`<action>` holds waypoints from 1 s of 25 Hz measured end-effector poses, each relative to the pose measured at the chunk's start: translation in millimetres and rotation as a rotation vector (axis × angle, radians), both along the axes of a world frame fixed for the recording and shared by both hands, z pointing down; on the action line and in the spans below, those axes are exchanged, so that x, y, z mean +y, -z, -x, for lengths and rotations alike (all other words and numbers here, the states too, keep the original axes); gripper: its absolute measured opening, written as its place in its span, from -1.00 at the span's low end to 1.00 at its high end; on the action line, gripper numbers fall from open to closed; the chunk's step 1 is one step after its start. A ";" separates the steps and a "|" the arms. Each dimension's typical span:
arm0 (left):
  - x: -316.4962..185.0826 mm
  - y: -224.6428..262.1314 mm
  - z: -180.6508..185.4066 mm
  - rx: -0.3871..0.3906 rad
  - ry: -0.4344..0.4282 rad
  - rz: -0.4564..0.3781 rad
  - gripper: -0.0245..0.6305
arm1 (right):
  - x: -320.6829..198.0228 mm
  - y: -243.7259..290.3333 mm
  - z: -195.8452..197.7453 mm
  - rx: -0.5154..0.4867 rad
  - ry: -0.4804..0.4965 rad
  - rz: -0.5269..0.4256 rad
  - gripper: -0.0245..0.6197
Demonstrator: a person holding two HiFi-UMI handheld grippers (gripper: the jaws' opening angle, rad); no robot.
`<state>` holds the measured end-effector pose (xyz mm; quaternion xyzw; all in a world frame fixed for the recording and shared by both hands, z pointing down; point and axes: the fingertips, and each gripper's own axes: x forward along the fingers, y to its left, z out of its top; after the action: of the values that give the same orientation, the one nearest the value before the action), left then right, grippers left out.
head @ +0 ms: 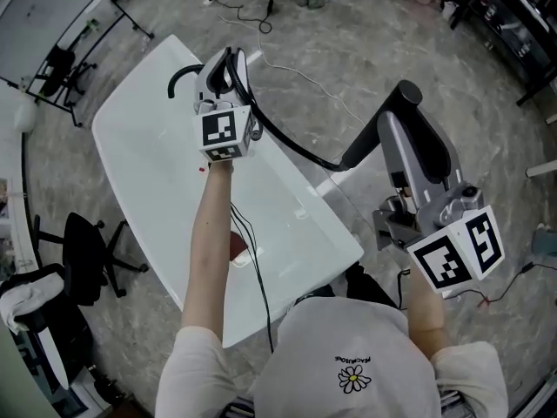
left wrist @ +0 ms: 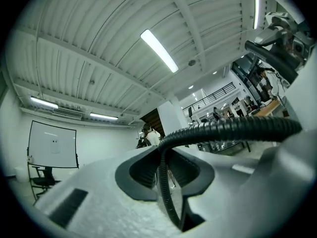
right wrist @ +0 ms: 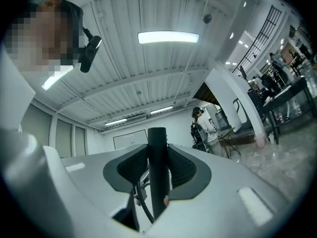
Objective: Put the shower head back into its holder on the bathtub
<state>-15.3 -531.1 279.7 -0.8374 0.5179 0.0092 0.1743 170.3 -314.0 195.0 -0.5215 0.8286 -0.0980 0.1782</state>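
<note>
The white bathtub (head: pixel 139 138) lies slantwise in the head view. Above its far rim my left gripper (head: pixel 222 64) is shut on the black ribbed hose (head: pixel 287 142); in the left gripper view that hose (left wrist: pixel 223 128) curves between the pads and off to the right. The hose runs to the black shower head handle (head: pixel 383 124), right of the tub, which my right gripper (head: pixel 402 120) is shut on. The right gripper view shows the handle (right wrist: pixel 157 172) upright between the pads. I cannot make out the holder.
A black office chair (head: pixel 87 251) stands left of the tub, with a metal rack (head: pixel 61 68) further back. Cables (head: pixel 296 72) trail over the marbled floor beyond the tub. Dark desks (head: pixel 513 16) fill the far right. A small reddish object (head: pixel 237 246) lies inside the tub.
</note>
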 end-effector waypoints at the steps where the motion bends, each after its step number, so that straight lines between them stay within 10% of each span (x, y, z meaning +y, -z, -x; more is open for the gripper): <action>1: -7.1 -8.3 1.0 -0.011 0.005 0.011 -0.74 | -8.3 -6.3 -0.3 -0.002 0.006 0.013 -0.52; 13: -73.6 -202.1 62.7 -0.036 0.153 0.338 -0.74 | -104.3 -69.8 36.2 0.017 0.133 0.100 -0.52; 25: -38.5 -409.6 86.0 0.032 0.252 0.710 -0.64 | -154.9 -80.8 97.9 0.020 0.269 0.068 -0.52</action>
<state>-101.3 -569.6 689.4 -0.7753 0.5904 -0.1792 -0.1351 72.3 -468.8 275.8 -0.4124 0.8890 -0.1438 0.1375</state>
